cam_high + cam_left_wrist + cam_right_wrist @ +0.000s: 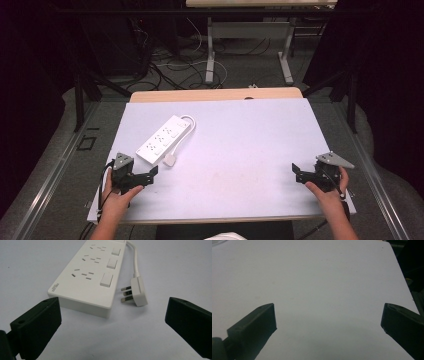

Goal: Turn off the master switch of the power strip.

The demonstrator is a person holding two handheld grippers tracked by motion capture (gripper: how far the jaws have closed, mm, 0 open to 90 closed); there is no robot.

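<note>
High view. The table (250,145) carried a pale, matt white sheet with faint smudges near its middle; a strip of wood showed along its far edge. Beyond it lay a dim room with a grey floor, loose cables and the legs of a second desk. The power strip (164,139) lay on the left half of the sheet, its long axis running diagonally from near left to far right. Its cord looped out of the far end and curved back along the right side to the plug (170,160), which rested just beside the strip's near corner. My left gripper (144,181) sat near the front left edge, close to the strip but apart from it. My right gripper (296,171) sat near the front right edge, well apart from the strip. Both hands were cut off by the bottom border.

Left gripper view. My jaws stood wide apart, grasping nothing. The power strip (87,280) pointed away between them, three sockets and three switches visible; its far end was cut off at the top. The plug (136,291) lay on its side, prongs turned toward the strip.

Right gripper view. My jaws were released, spread wide over the bare sheet (324,282). The table's right edge and the dark room beyond were hard to make out.
</note>
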